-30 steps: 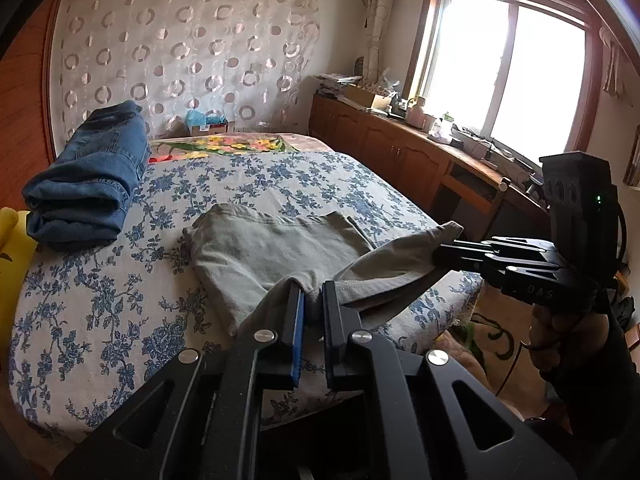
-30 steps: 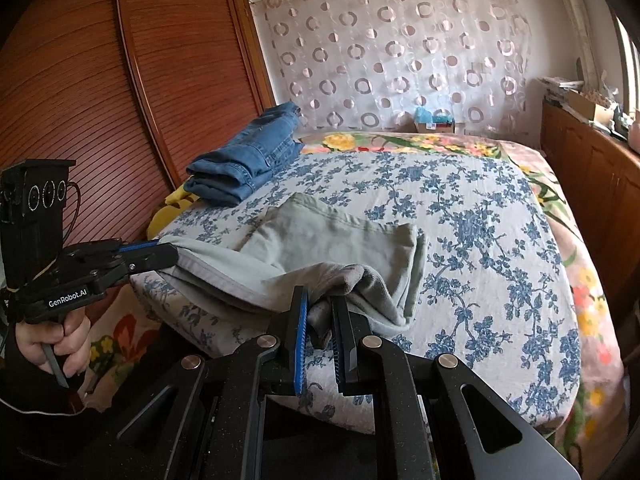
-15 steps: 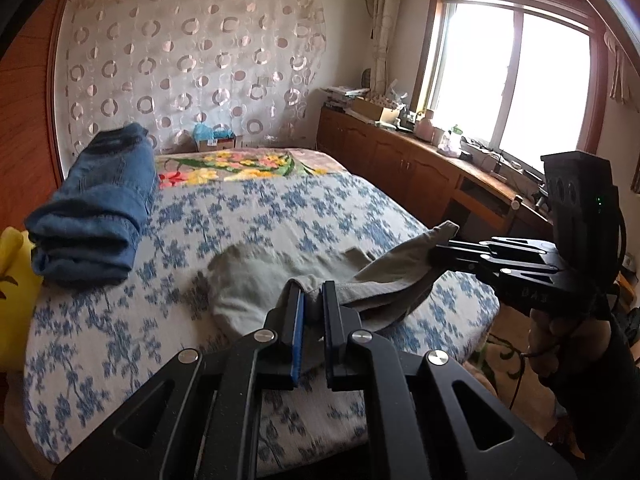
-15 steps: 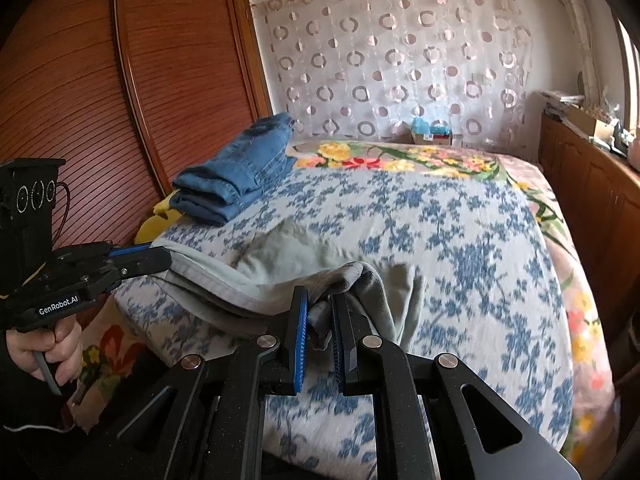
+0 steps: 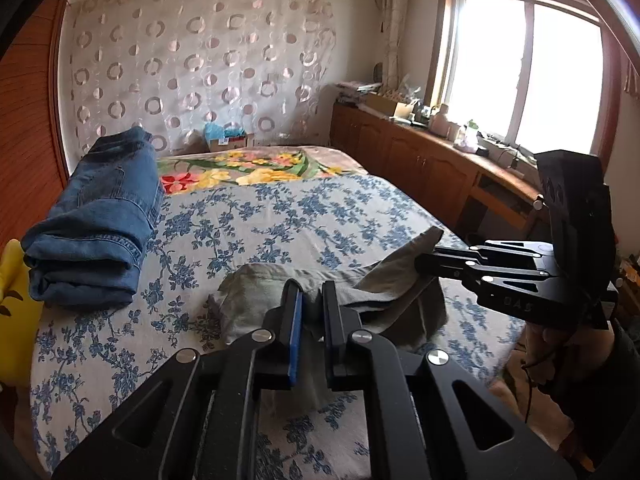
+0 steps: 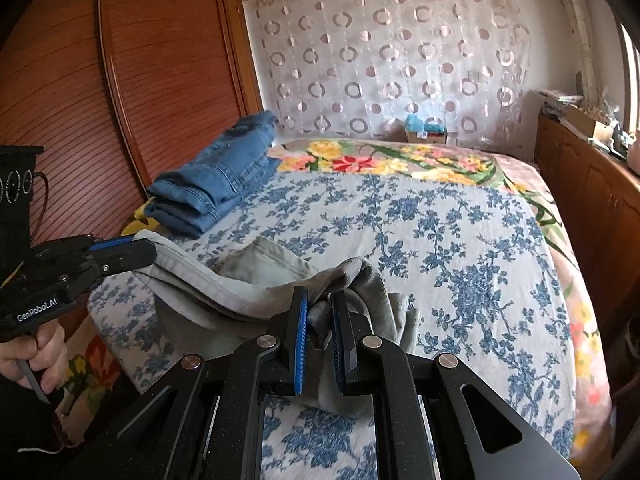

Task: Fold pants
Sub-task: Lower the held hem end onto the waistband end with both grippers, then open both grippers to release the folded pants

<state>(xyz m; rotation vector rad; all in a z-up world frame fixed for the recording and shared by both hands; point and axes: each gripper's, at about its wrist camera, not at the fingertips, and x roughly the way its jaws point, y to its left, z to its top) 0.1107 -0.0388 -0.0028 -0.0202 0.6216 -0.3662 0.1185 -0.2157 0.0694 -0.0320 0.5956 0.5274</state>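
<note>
One pair of grey pants point(image 5: 384, 280), lifted above the near end of one bed point(image 5: 280, 216), clamped by left gripper point(image 5: 312, 300) and right gripper point(image 6: 320, 312); one folded jeans stack point(image 5: 96, 224) beside.

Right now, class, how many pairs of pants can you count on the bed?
2. Folded blue jeans lie near the bed's left edge. Grey pants sit at the near edge, held by both claws: left claw, right claw. Others may be hidden.
</note>
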